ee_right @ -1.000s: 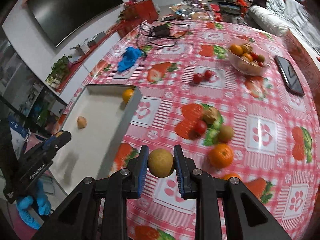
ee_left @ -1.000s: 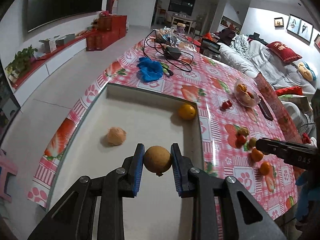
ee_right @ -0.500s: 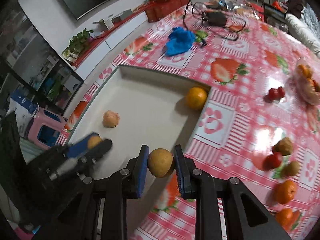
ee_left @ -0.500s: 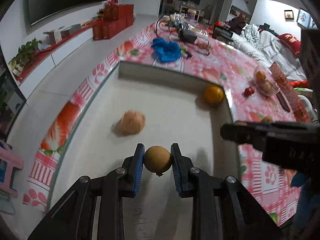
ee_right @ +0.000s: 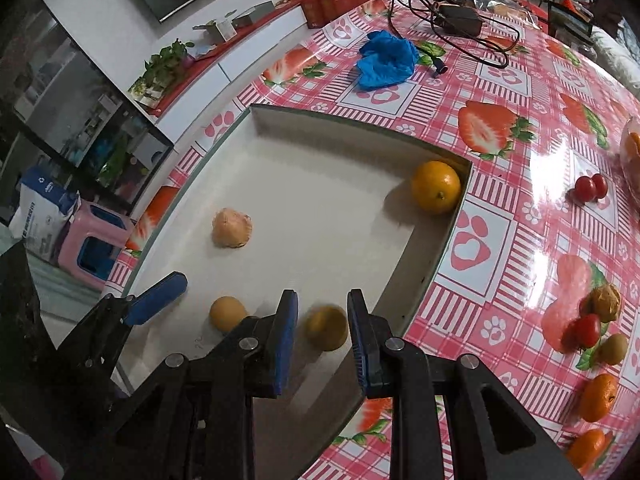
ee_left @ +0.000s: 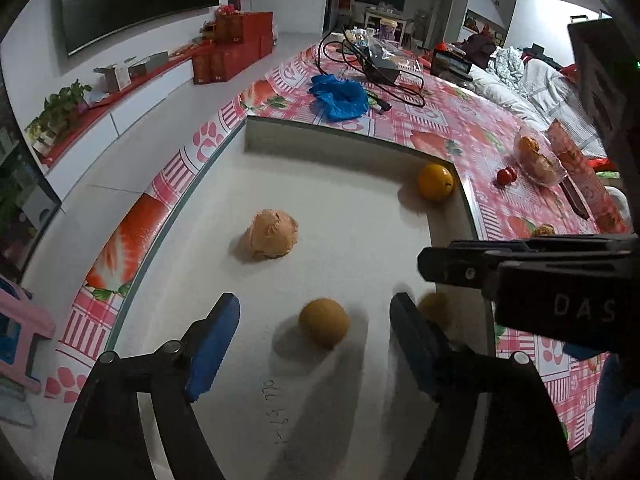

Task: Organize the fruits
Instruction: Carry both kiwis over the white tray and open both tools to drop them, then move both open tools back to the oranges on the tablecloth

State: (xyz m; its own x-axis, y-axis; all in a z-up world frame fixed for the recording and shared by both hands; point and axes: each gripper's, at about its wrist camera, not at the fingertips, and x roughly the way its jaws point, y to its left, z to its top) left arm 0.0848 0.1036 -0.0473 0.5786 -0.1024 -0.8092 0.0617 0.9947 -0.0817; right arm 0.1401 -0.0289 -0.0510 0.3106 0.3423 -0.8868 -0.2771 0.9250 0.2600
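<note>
White tray (ee_left: 340, 140), shallow and walled, sits on the pink checked tablecloth (ee_right: 492, 80) and serves as the collection point for the fruit. The left gripper (ee_left: 314, 308) has just been opening: a second ago its blue pads clamped the round brown fruit (ee_left: 323, 322), and now they stand wide apart, clear of it on both sides. That fruit lies on the tray floor between the open fingers, touching neither, so it is judged delivered. The right gripper (ee_right: 320, 300), which a second ago was over the tablecloth, is now above the near right part of the tray, close to the inner wall. Its fingers remain closed on a yellow-brown fruit (ee_right: 326, 328), which reads slightly blurred in the right wrist view. Whether it is beginning to slip cannot be determined. Two other items already rest in the tray: an orange (ee_left: 435, 181) in the far right corner and a pale peeled fruit (ee_left: 272, 239) near the middle, well apart from each other. Several loose fruits (ee_right: 598, 396) are still on the tablecloth to the right, so the task is judged only partly complete. The likely next step is releasing the right-hand fruit just beside the brown one, with care that neither rolls.
</note>
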